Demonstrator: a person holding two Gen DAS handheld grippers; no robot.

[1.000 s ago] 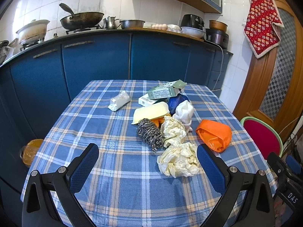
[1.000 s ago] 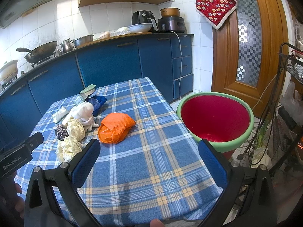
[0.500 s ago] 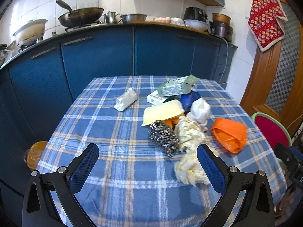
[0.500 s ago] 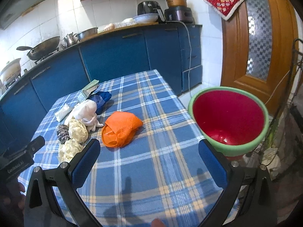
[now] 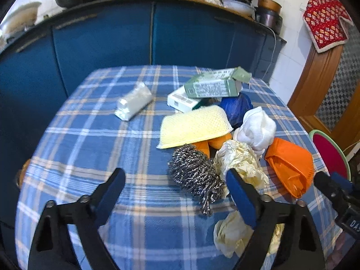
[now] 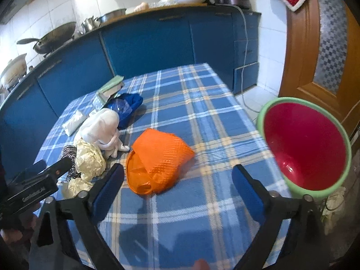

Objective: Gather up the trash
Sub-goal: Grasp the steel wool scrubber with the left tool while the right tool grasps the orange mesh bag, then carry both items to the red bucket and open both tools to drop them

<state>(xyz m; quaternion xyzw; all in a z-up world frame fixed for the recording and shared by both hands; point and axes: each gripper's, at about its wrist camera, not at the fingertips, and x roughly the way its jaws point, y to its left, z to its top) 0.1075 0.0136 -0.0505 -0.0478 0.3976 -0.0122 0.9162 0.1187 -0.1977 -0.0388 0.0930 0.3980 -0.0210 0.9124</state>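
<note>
Kitchen table with blue plaid cloth (image 5: 94,148) – trash is piled on its right half. Steel scourer (image 5: 195,175) sits ahead of the left gripper (image 5: 175,191), orange mesh bag (image 6: 157,162) ahead of the right gripper (image 6: 177,191). Both sets of jaws just narrowed a bit, gripping nothing. Bag looks light, floppy, probably slippery – pinch a fold. Red bin (image 6: 306,144) stands beside the table.

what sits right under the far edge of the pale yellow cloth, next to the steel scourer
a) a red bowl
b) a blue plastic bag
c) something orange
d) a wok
c: in the left wrist view an orange piece pokes out from beneath the pale yellow cloth, just behind the steel scourer.
</note>
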